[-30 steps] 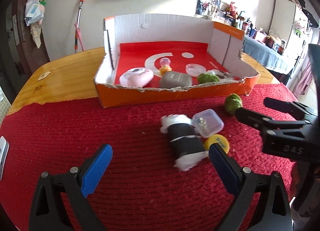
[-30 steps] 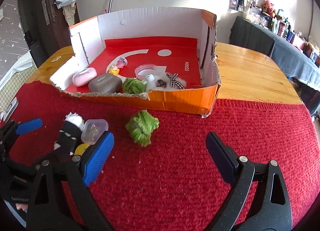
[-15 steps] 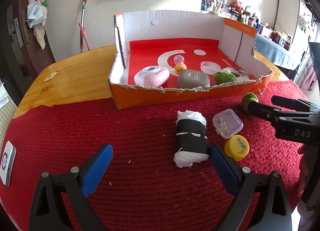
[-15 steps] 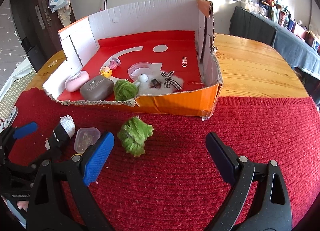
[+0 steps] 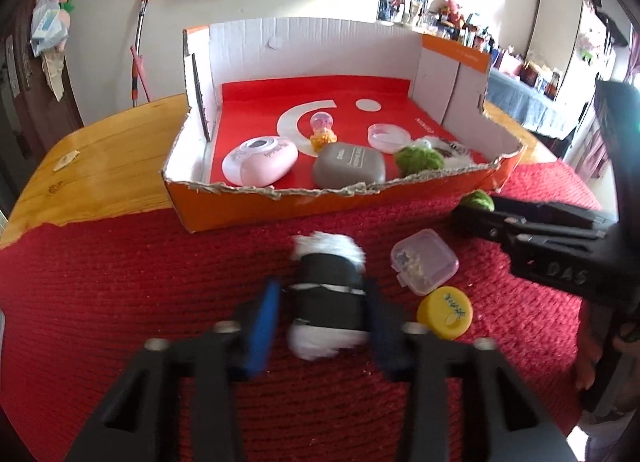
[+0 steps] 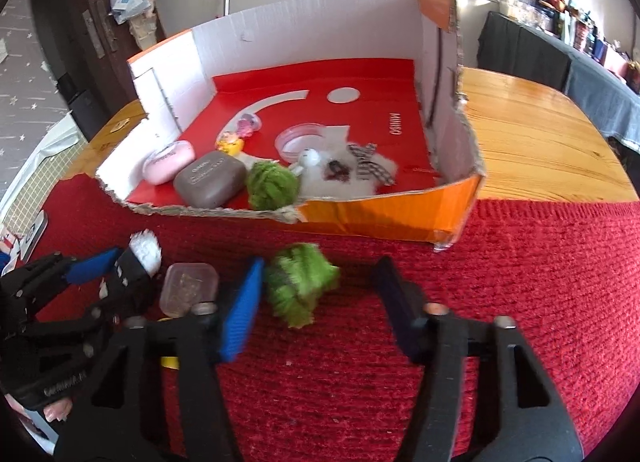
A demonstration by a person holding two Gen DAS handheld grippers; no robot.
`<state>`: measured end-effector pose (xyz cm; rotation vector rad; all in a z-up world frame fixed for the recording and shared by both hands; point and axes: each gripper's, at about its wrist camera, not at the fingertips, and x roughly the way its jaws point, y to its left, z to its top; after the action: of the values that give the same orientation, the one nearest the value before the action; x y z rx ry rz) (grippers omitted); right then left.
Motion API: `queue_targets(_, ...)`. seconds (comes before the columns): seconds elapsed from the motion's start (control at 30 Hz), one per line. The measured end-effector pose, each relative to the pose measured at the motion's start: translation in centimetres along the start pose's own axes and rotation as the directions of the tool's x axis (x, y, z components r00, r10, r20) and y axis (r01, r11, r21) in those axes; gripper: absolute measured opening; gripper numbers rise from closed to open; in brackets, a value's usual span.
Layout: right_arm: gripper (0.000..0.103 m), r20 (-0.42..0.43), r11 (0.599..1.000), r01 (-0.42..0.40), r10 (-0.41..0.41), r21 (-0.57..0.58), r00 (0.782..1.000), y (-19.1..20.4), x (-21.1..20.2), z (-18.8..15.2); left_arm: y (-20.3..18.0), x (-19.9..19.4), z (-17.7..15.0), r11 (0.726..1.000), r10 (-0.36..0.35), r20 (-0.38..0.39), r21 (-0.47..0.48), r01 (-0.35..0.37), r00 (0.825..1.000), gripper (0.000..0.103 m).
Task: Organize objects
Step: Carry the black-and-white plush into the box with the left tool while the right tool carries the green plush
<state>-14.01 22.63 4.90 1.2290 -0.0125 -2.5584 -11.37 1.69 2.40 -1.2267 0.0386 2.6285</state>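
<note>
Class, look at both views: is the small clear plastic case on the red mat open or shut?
Shut. The clear case lies flat, lid down, small bits visible inside.

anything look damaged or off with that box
Yes. The cardboard box has a ragged, torn front rim, cut low and uneven from left to right, with frayed edges and a jagged right corner. Its back and side walls stand tall and clean, so the front looks ripped down by hand.
</note>
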Motion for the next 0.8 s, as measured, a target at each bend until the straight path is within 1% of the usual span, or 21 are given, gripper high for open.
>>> queue_targets(0.03, 0.032, -0.003, 1.0, -0.005, 0.005, -0.021, 1.0, 0.4, 0.0, -0.1, 0.2, 0.0, 0.0, 1.0, -0.01, 0.0, -0.009, 0.01, 1.0, 0.035)
queue_targets(0.13, 0.032, 0.008, 0.998, -0.01, 0.01, -0.065, 1.0, 1.3, -0.5, -0.5, 0.4, -0.6, 0.0, 0.999, -0.037, 0.006, -0.03, 0.037, 0.999, 0.035)
queue_targets(0.23, 0.032, 0.041, 0.997, -0.014, 0.017, -0.075, 0.999, 1.6, -1.7, -0.8, 0.2, -1.6, 0.0, 0.999, -0.035, 0.027, -0.018, 0.036, 0.999, 0.035)
queue_targets(0.37, 0.032, 0.061, 0.995, -0.061, 0.066, -0.075, 0.996, 1.9, -3.5, -1.1, -0.1, -3.0, 0.2, 0.999, -0.05, 0.059, -0.01, 0.05, 0.997, 0.035)
queue_targets(0.53, 0.032, 0.078, 0.992, -0.078, 0.085, -0.097, 0.993, 2.6, -4.9, -1.5, -0.3, -4.3, 0.4, 0.999, -0.037, 0.095, -0.006, 0.038, 0.995, 0.035)
queue_targets(0.8, 0.032, 0.088, 0.991, -0.091, 0.1, -0.101, 0.991, 3.0, -5.5, -1.9, -0.3, -5.4, 0.3, 1.0, -0.023, 0.113, -0.007, 0.024, 0.993, 0.035)
